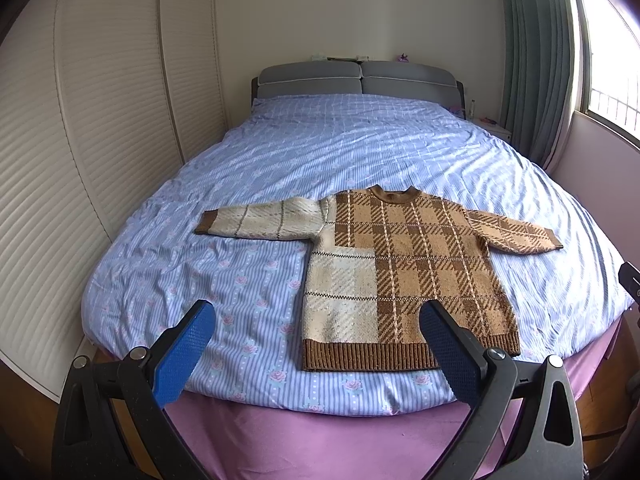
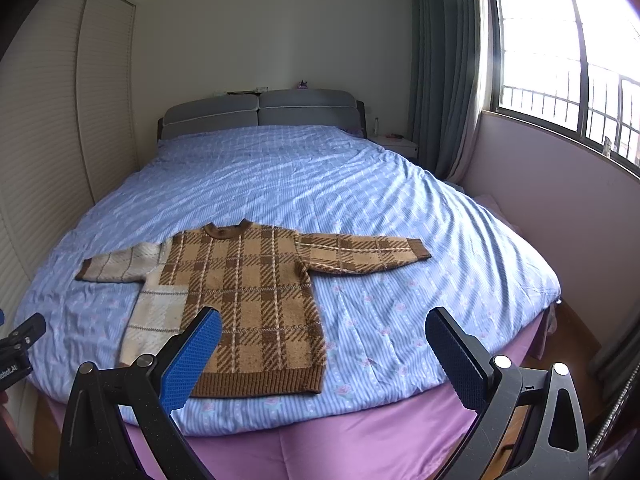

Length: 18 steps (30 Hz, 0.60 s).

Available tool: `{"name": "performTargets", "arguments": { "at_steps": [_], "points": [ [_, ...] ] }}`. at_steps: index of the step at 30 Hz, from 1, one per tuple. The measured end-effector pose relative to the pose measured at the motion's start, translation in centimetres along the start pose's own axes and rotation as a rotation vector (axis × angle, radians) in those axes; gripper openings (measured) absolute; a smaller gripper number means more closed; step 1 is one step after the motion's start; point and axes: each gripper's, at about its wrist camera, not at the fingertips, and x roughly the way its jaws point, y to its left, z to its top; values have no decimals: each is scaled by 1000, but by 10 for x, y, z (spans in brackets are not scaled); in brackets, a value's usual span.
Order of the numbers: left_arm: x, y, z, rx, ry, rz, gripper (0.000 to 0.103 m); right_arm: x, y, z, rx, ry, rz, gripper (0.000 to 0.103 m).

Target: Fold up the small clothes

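- Sweater (image 1: 400, 276) lies flat and face up on the bed (image 1: 340, 152), near the foot edge, collar pointing toward the headboard (image 1: 358, 80).
- Both sleeves are spread out sideways from the body; nothing is folded yet.
- Pattern: brown plaid over most of the sweater, with a cream panel on the side toward the wardrobe (image 1: 80, 120), including that sleeve. Dark brown ribbed hem, cuffs and collar.
- The hem sits just inside the edge of the blue striped duvet (image 1: 240, 280); purple sheet (image 1: 320, 440) shows below that edge.
- Left gripper (image 1: 316, 344): fingers spread wide, holding nothing, hovering off the foot of the bed in front of the sweater. One blue pad (image 1: 182, 356) sits over bare duvet on the wardrobe side of the sweater; the other overlaps the hem corner in the view. No contact visible.
- Right gripper (image 2: 324, 354): fingers also wide apart and empty, off the foot of the bed. Its wardrobe-side pad (image 2: 192, 360) overlaps the sweater hem in the view; the other is over bare duvet on the window side. Cannot tell whether it touches.
- In the right wrist view the sweater (image 2: 248, 300) sits toward the wardrobe side, with the plaid sleeve reaching toward the window (image 2: 560, 60).
- Curtain (image 2: 444, 72) hangs just beside the window, beyond the sweater.
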Motion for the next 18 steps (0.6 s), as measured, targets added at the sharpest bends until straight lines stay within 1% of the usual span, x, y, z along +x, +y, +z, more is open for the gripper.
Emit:
{"name": "performTargets", "arguments": {
  "at_steps": [11, 14, 18],
  "points": [
    [10, -3, -2, -4, -6, 10, 103, 7, -1, -1, -3, 1, -1, 103],
    [12, -9, 0, 0, -14, 7, 103, 11, -3, 2, -4, -2, -6, 103],
    [20, -27, 11, 13, -48, -2, 103, 19, -11, 7, 5, -13, -11, 103]
  ]
}}
